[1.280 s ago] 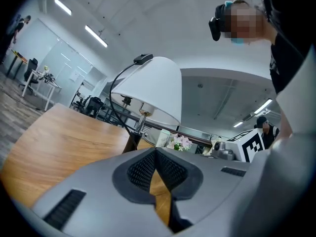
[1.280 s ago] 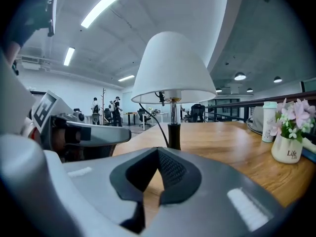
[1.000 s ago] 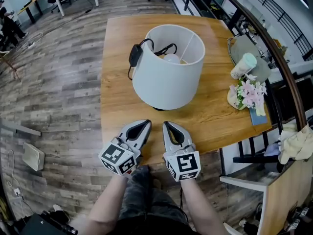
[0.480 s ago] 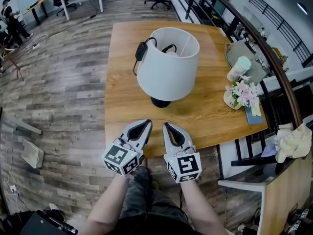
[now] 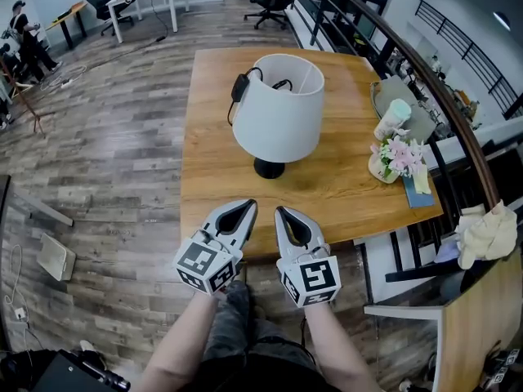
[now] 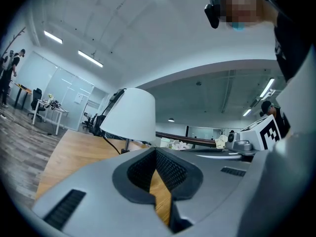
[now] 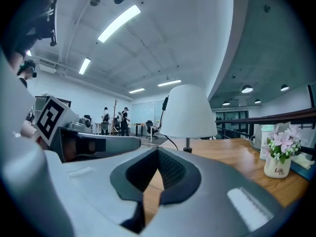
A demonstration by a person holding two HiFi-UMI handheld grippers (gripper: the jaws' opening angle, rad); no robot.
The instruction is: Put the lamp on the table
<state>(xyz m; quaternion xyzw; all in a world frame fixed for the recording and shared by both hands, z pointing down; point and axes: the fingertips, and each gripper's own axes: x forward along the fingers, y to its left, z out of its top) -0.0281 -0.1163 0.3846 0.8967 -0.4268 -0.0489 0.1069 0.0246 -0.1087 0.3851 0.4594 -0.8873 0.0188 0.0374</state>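
Head view: a wooden table (image 5: 327,190) in an open office.
Left gripper (image 5: 245,205): jaws closed on nothing, tips at the table's near edge.
Lamp (image 5: 278,109): upright at the table's middle, white shade, black cord (image 5: 239,88) draped over the shade's rim.
Right gripper (image 5: 279,211): jaws pressed together, empty, also at the table's near edge.
Flowers (image 5: 399,155): in a pot on the table's right side.

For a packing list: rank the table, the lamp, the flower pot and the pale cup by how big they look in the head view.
1. table
2. lamp
3. flower pot and pale cup: nearly alike, so left unranked.
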